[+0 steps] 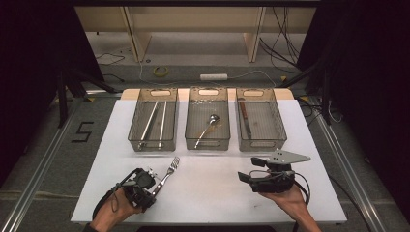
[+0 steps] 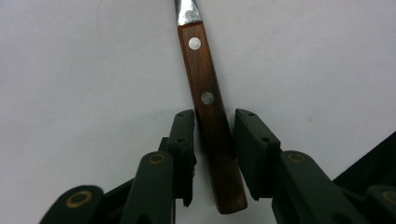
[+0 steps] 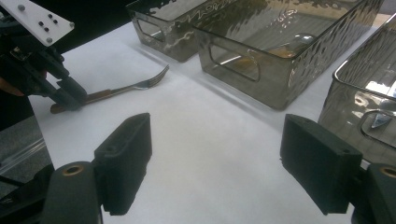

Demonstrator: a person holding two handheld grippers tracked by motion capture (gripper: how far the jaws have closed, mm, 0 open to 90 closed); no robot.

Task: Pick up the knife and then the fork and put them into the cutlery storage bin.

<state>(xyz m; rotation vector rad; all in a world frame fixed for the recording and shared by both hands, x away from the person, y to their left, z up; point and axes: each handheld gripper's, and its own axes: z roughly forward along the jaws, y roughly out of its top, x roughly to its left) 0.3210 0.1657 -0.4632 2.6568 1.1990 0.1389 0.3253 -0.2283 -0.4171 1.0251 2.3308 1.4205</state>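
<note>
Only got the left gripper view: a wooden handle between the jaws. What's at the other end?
Observer: Tines. It's a fork, lying on the white table.
Operator: Which way do the tines point?
Observer: Toward a row of three clear bins; the middle bin is nearest in line.
Operator: Anything in that one?
Observer: A spoon.
Operator: And the right gripper?
Observer: The right gripper is off to the right of the fork, jaws open, nothing between them.

My right gripper (image 3: pixel 215 170) hangs wide open over the white table (image 3: pixel 205 140). Far left, my left gripper (image 3: pixel 70 95) straddles the wooden-handled steel fork (image 3: pixel 116 91); smoky clear plastic bins (image 3: pixel 280 51) stand beyond.
</note>
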